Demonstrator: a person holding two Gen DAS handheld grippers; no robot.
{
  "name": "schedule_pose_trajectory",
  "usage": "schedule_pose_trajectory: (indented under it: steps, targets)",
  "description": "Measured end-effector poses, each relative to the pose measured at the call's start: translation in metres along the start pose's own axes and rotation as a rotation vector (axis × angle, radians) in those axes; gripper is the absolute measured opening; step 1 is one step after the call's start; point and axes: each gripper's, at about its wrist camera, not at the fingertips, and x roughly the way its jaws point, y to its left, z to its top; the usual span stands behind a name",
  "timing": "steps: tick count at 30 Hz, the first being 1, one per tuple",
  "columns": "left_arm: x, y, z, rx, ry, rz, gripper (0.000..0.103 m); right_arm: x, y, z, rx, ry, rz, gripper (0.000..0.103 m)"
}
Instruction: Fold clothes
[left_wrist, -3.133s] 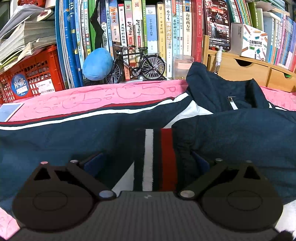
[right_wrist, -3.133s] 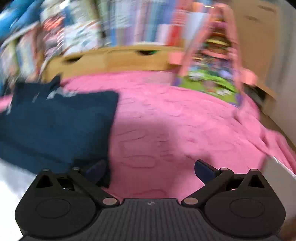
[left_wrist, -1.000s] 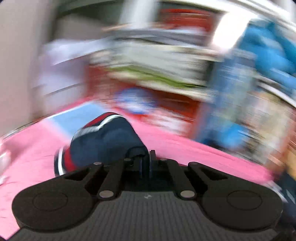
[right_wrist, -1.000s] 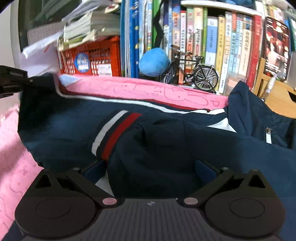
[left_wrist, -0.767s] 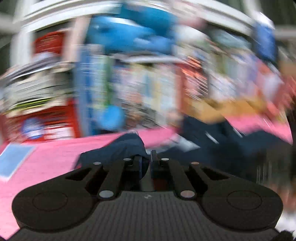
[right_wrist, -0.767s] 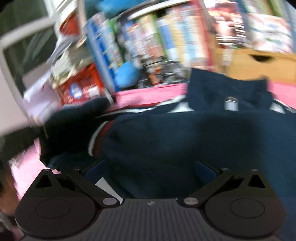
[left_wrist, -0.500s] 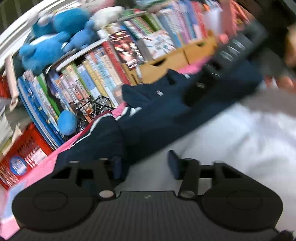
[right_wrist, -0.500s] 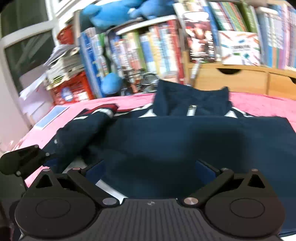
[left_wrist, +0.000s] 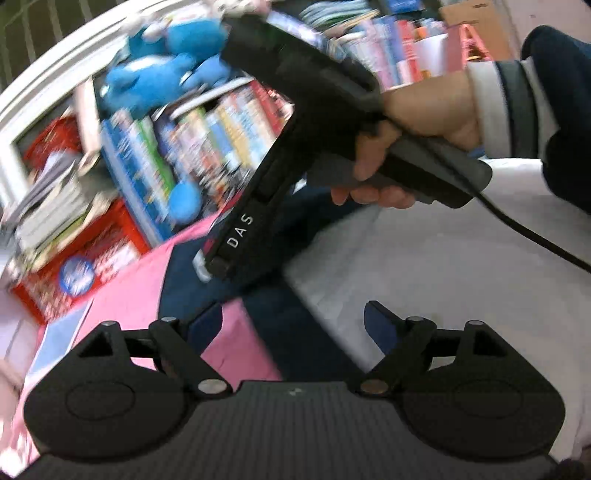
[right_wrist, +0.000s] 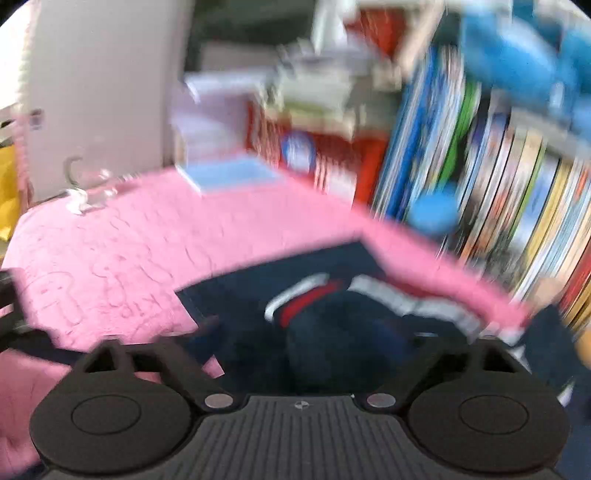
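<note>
A navy jacket (right_wrist: 332, 302) with white and red stripes lies on the pink blanket (right_wrist: 129, 240); its sleeve is folded over the body. In the left wrist view a navy part of the jacket (left_wrist: 273, 314) lies just ahead. My left gripper (left_wrist: 293, 325) is open and empty, above the blanket's near edge. My right gripper (right_wrist: 306, 332) is open and empty, low over the folded sleeve; this view is blurred. The right gripper's black body (left_wrist: 295, 122) and the hand on it fill the middle of the left wrist view.
A bookshelf (right_wrist: 498, 177) with upright books, a red crate (left_wrist: 74, 251) and blue plush toys (left_wrist: 166, 74) line the far side. A light blue booklet (right_wrist: 229, 177) lies on the blanket near the crate. White cloth (left_wrist: 443, 258) lies to the right.
My left gripper let go of the sleeve, opened and pulled back. My right gripper swung left over the folded sleeve. The sleeve now lies on the jacket's body.
</note>
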Motion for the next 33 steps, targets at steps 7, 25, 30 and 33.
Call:
schedule_pose_trajectory:
  steps: [7, 25, 30, 33]
  targets:
    - [-0.005, 0.023, 0.004, -0.108, 0.005, 0.048, 0.085, -0.049, -0.065, -0.005, 0.354, -0.148, -0.106, 0.016]
    - [0.083, 0.020, 0.041, -0.165, 0.105, 0.200, 0.085, -0.183, -0.236, -0.197, 0.937, -0.173, -0.452, 0.076]
    - [0.102, 0.024, 0.040, -0.146, 0.144, 0.260, 0.086, -0.193, -0.232, -0.199, 0.918, -0.256, -0.477, 0.087]
    - [0.111, 0.027, 0.039, -0.146, 0.155, 0.315, 0.086, -0.182, -0.226, -0.191, 0.813, -0.163, -0.582, 0.049]
